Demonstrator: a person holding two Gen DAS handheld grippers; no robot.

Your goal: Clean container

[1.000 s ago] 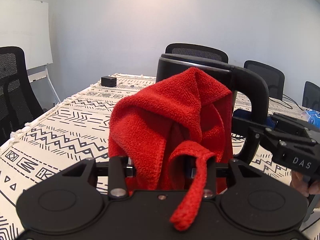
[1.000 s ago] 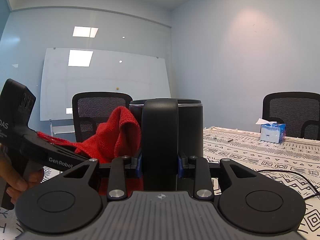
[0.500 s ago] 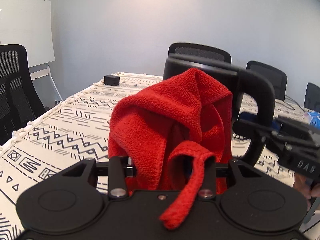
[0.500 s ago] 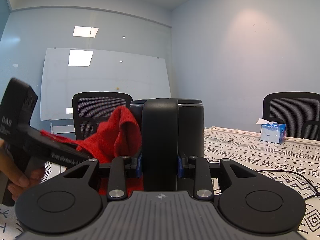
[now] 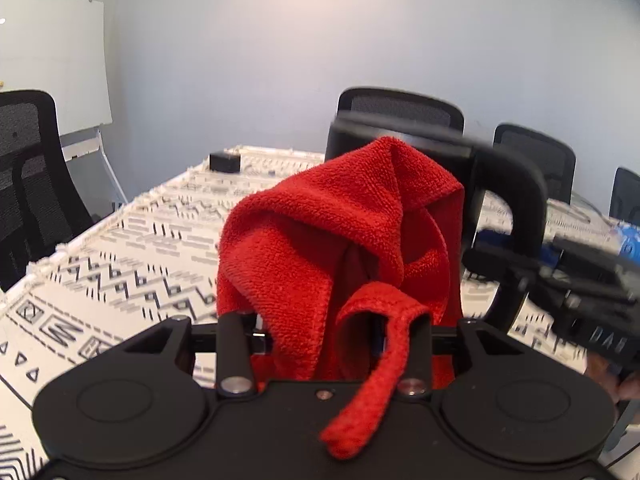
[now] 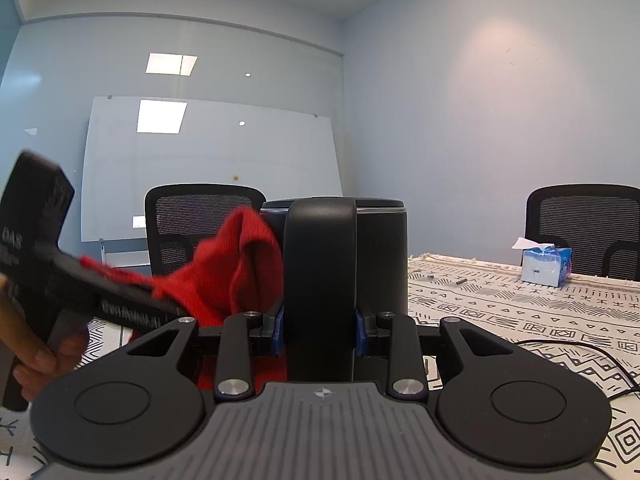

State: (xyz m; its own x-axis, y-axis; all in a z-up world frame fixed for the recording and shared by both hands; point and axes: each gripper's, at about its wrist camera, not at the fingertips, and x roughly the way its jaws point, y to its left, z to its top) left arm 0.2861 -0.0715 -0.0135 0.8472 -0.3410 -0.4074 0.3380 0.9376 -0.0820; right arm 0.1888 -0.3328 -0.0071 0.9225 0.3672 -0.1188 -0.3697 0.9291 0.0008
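A black container with a thick black handle stands upright over the patterned table. My right gripper is shut on that handle. My left gripper is shut on a bunched red cloth, which presses against the container's side below its rim. In the right wrist view the cloth sits left of the handle, with the left gripper's body behind it. In the left wrist view the handle curves at the right and the right gripper grips it. The container's inside is hidden.
The table carries a black-and-white patterned cloth. A small black box lies at its far end. A blue tissue box and a black cable lie to the right. Black office chairs ring the table. A whiteboard stands behind.
My left gripper has slid the red cloth sideways along the container's side. The right gripper and handle stay still.
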